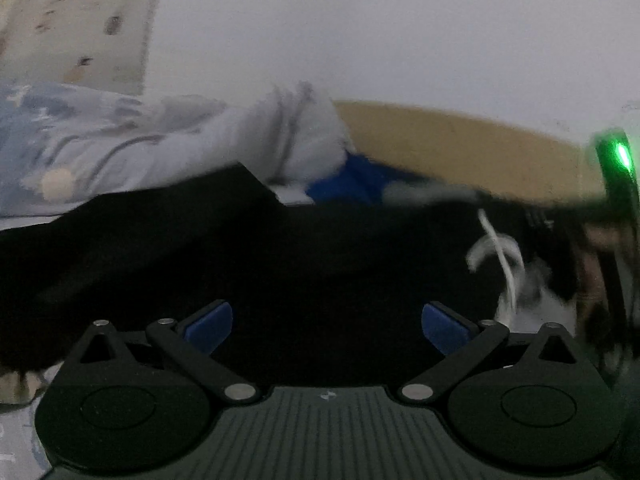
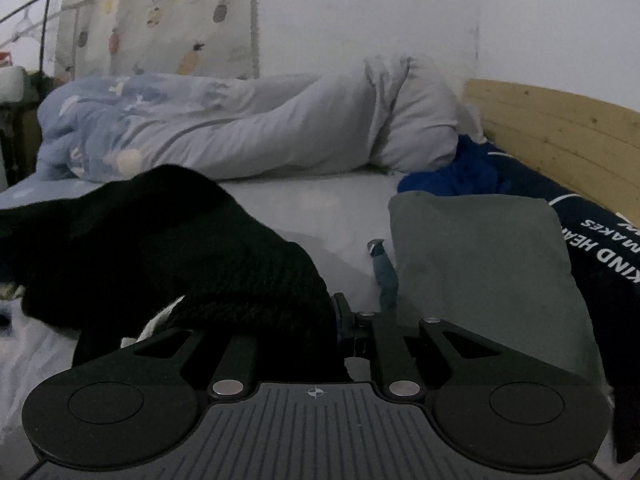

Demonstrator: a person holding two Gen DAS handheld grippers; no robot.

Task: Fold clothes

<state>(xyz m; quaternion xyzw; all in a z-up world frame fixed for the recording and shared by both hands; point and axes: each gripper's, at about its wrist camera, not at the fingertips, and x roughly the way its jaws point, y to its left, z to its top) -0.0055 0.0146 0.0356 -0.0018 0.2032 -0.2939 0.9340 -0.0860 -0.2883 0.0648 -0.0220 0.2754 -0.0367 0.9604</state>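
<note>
Black knitted garment [image 2: 168, 248] draped across pale bed sheet [image 2: 320, 208], right gripper [image 2: 340, 330] pinching its edge with fingers nearly closed, left gripper [image 1: 327, 326] over it spread wide and empty, folded grey cloth [image 2: 484, 280] just beside, wooden headboard [image 2: 560, 136] beyond.

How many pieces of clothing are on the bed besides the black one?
3: a folded grey garment in front, a navy printed shirt beside it by the headboard, and crumpled blue clothing behind. More may be hidden.

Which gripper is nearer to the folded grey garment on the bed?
Right. The right gripper, shut on the black knit garment, sits just left of the folded grey garment. The left gripper is open over black fabric, grey garment unseen.
</note>
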